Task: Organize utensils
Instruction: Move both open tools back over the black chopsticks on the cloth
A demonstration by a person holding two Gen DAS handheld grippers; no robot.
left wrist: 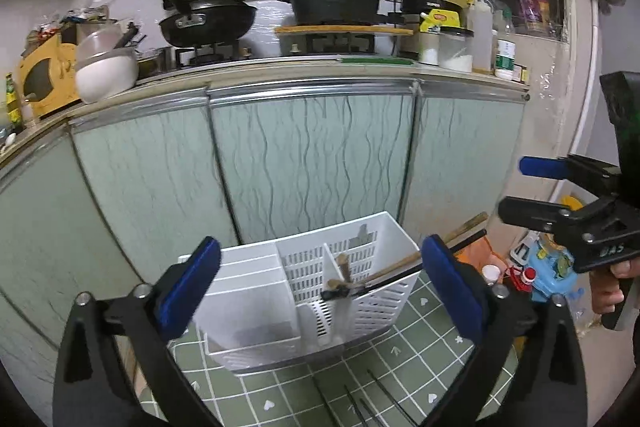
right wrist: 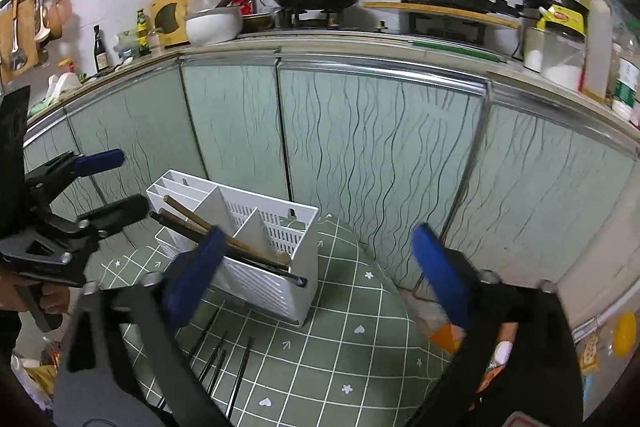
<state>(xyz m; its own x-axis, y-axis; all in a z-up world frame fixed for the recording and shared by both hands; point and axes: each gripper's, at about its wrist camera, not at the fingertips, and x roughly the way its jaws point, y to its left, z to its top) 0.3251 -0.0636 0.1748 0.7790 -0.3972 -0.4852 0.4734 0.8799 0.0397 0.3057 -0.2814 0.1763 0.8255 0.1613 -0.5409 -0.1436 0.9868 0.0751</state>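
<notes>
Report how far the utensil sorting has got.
Done: a few sticks lie slanted across the caddy, ends poking out, not upright. In hand: nothing; left gripper and right gripper are both open and empty. Left: dark chopsticks on the green cloth.

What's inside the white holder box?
Inside the white holder, brown and black chopsticks lean across the slotted section. The bottom stays hidden behind its walls.

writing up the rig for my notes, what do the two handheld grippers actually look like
Both match. The left gripper and right gripper have matte black angular frames with silver bolts at the joints, and two long fingers faced with blue pads. Seen side-on, the right one has a black pistol-style handle with a trigger and faint pale lettering on its body. No cables or sleeves show clearly.
</notes>
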